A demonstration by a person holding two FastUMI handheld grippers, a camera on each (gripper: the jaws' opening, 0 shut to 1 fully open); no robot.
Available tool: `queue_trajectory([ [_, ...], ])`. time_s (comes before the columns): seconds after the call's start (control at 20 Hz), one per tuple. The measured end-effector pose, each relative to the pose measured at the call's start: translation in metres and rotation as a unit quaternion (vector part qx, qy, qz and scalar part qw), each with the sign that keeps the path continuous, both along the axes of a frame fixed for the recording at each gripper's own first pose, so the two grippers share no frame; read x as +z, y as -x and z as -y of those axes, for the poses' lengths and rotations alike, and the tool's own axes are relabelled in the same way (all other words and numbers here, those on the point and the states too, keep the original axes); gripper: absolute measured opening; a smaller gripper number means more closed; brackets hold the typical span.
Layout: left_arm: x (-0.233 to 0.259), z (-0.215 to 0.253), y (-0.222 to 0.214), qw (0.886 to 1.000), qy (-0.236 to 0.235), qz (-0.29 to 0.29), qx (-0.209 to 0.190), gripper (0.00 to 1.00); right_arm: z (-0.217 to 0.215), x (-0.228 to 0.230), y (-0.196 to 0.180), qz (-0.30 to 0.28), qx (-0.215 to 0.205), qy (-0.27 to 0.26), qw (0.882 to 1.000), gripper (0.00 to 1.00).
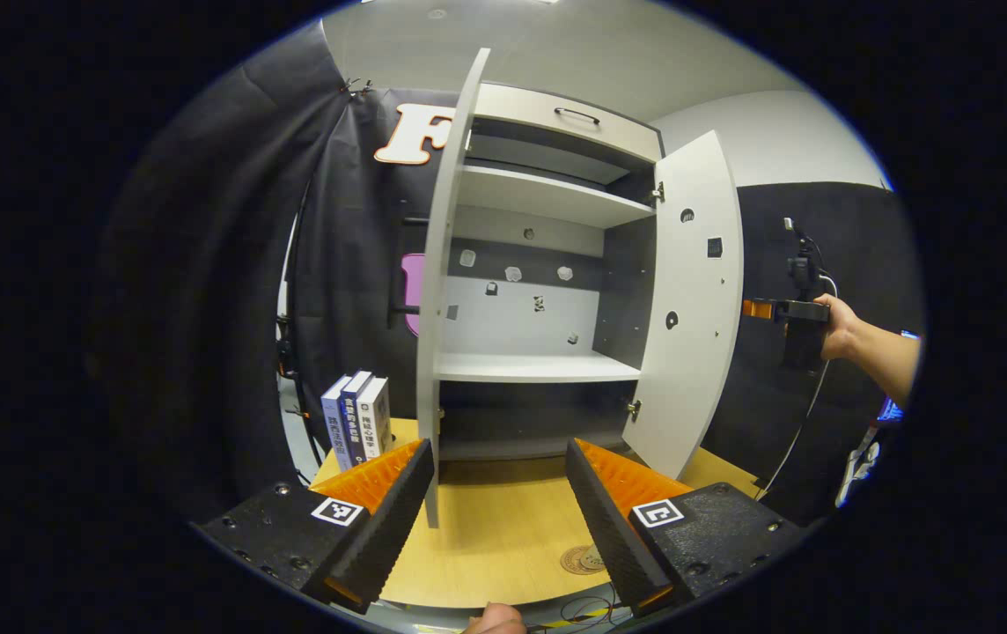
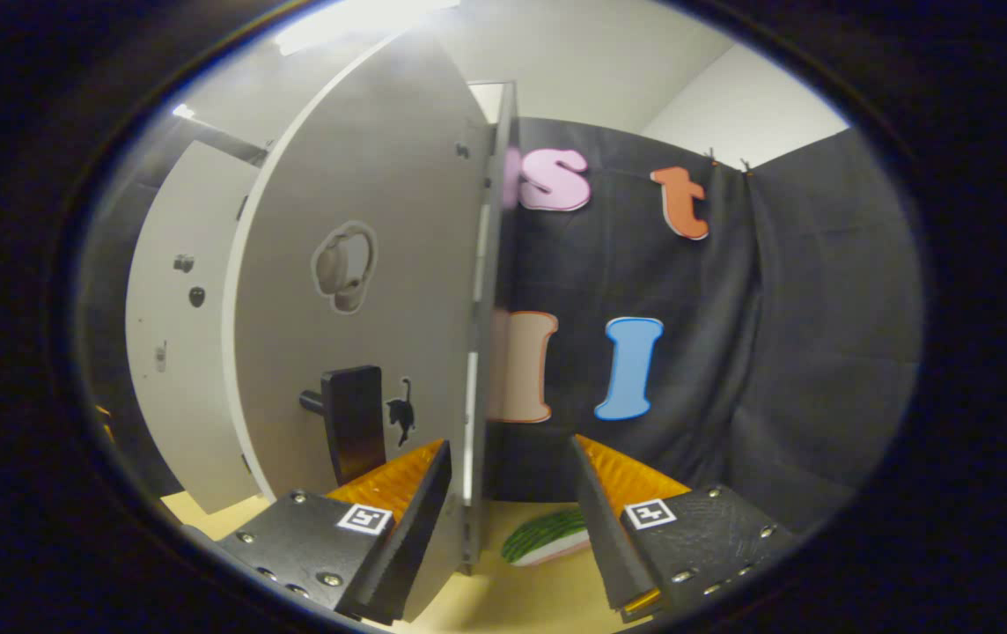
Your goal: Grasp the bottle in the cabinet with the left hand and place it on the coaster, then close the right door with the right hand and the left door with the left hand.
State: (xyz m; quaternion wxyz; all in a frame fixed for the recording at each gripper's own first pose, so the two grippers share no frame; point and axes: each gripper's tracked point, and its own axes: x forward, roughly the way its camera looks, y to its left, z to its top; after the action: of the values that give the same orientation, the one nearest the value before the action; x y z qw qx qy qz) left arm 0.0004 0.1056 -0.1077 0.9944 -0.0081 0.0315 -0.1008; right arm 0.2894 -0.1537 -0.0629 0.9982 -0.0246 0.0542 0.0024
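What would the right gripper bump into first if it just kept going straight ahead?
Probably the free edge of the cabinet's open right door, which stands between the open fingers of the right gripper in the right gripper view. Just past that edge there is only the black cloth wall, farther off.

Pale grey cabinet (image 1: 547,202), light wood table (image 1: 503,537), green-striped slice (image 2: 547,535), black handle (image 2: 354,423).
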Motion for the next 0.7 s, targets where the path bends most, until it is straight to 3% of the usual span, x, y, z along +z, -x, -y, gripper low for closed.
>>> queue_trajectory([
  [0.15, 0.013, -0.016, 0.0, 1.0, -0.002, 0.003, 0.01, 0.95, -0.019, 0.009, -0.008, 0.007, -0.014, -0.011, 1.0, 0.81],
  [0.25, 0.014, -0.032, 0.004, 1.0, -0.009, 0.007, 0.026, 0.95, -0.026, 0.012, -0.014, 0.018, -0.024, -0.032, 0.999, 0.78],
  [0.4, 0.014, -0.052, 0.004, 0.999, -0.011, 0.008, 0.046, 0.95, -0.039, 0.012, -0.019, 0.02, -0.019, -0.043, 0.999, 0.82],
  [0.45, 0.013, -0.057, 0.002, 0.999, -0.008, 0.006, 0.051, 0.91, -0.044, 0.012, -0.021, 0.018, -0.017, -0.042, 0.999, 0.82],
  [0.55, 0.01, -0.07, -0.002, 0.998, -0.002, 0.0, 0.065, 0.95, -0.055, 0.012, -0.024, 0.019, -0.013, -0.04, 0.999, 0.81],
  [0.6, 0.011, -0.073, -0.004, 0.998, 0.0, -0.002, 0.069, 0.91, -0.063, 0.014, -0.024, 0.022, -0.006, -0.043, 0.999, 0.81],
  [0.7, 0.012, -0.084, -0.007, 0.997, -0.004, -0.003, 0.079, 0.96, -0.077, 0.016, -0.027, 0.024, 0.01, -0.061, 0.998, 0.82],
])
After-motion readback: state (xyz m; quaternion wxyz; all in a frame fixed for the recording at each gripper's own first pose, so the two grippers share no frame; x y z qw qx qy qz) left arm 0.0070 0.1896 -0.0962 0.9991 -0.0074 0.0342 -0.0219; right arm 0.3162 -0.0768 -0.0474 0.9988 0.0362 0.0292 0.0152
